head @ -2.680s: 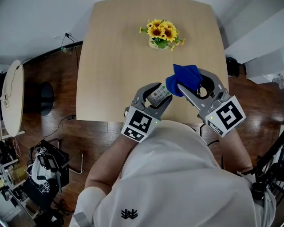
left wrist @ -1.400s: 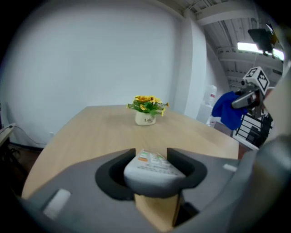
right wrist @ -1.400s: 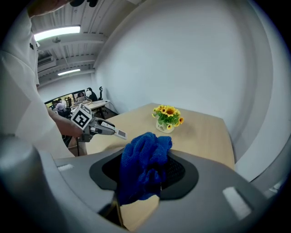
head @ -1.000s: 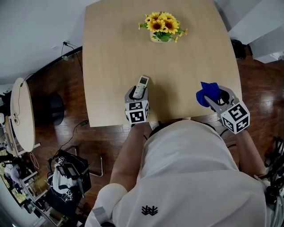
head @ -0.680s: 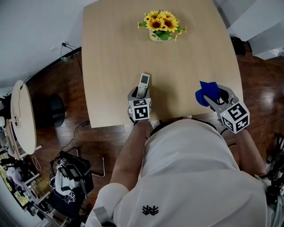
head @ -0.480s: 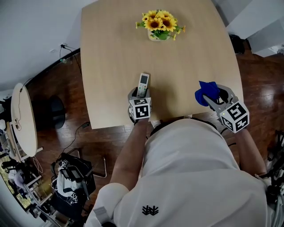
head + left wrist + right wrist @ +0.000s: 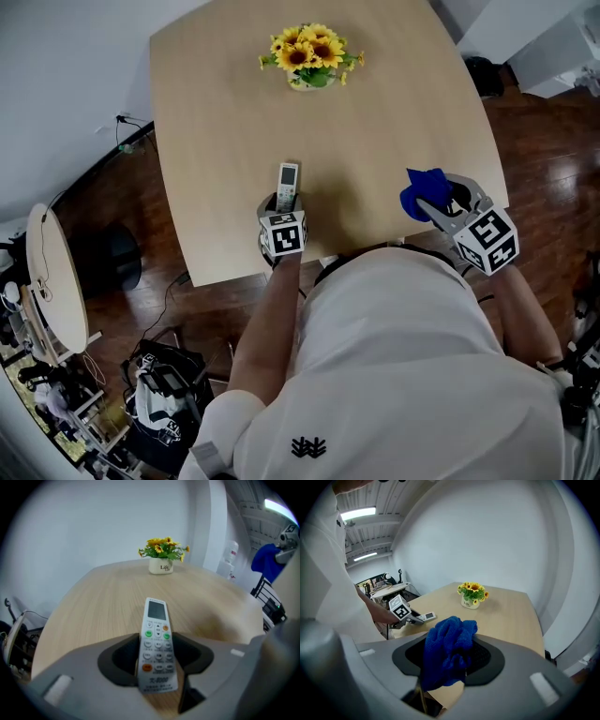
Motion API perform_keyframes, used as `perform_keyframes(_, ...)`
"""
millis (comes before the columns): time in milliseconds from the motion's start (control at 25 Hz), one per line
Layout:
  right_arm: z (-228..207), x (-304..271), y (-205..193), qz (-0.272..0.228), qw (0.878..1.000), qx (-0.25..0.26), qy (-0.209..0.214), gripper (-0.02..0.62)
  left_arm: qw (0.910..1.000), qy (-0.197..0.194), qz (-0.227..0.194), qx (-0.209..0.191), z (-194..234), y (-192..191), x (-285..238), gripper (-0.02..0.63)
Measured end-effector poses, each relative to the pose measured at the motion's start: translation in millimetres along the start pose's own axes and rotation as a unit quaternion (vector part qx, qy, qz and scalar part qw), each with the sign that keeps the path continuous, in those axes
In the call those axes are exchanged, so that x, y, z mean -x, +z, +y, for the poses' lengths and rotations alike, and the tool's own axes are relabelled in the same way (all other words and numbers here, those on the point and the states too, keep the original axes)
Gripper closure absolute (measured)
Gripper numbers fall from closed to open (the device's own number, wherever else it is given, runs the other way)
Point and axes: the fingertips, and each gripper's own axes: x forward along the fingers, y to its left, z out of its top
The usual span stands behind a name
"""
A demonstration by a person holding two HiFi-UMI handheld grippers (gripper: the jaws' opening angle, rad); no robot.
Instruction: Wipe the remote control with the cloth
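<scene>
The white remote control [image 7: 287, 178] lies face up on the wooden table [image 7: 216, 122] near its front edge. My left gripper [image 7: 281, 199] is shut on its near end; in the left gripper view both jaws press the sides of the remote [image 7: 156, 639]. My right gripper [image 7: 427, 194] hovers at the table's right front corner, well apart from the remote, shut on a bunched blue cloth [image 7: 420, 187]. In the right gripper view the cloth [image 7: 447, 653] hangs between the jaws, with the remote [image 7: 426, 617] far off to the left.
A white pot of sunflowers [image 7: 307, 58] stands at the far middle of the table. A round side table [image 7: 56, 281] and a dark bag [image 7: 164, 394] are on the wooden floor to the left. The person's body is against the table's front edge.
Earlier the cloth was against the raised remote; the grippers have since parted. The remote now rests on the table and the cloth is off to the right. In the last second little moved.
</scene>
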Motion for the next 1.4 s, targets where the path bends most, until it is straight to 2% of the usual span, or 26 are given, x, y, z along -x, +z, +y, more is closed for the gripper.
perform_keyframes(160,-5,6,-5,-0.004,1.000,-0.009,-0.003,0.403,0.9997,0.016,0.006,-0.017,7,-2,-1,0.364)
perform_keyframes(400,-13,11,-8,-0.012,1.000,-0.014,-0.005,0.403,0.9991,0.012,0.022,-0.033,5,0,6,0.353)
perform_keyframes(520,-25,9,-13,-0.016,1.000,-0.013,-0.017,0.403,0.9988,0.017,0.012,-0.045,4,6,-6,0.348)
perform_keyframes(640,-22,-17,-15,-0.028,0.999,-0.018,-0.009,0.403,0.9973,0.043,-0.001,-0.059,33,-6,-7,0.348)
perform_keyframes(760,-4,-37,-8,-0.037,0.999,-0.022,0.022,0.403,0.9938,0.083,-0.014,-0.073,64,-12,31,0.348)
perform_keyframes(960,-36,1,-10,-0.038,0.999,-0.019,0.018,0.403,0.9942,0.045,-0.078,-0.060,-16,55,68,0.348)
perform_keyframes(1200,-45,21,-19,-0.037,0.999,-0.004,0.032,0.403,0.9875,0.001,-0.141,-0.071,-79,90,103,0.350)
perform_keyframes(1400,-51,30,-35,-0.029,0.998,-0.006,0.050,0.403,0.9823,-0.035,-0.171,-0.069,-130,106,128,0.350)
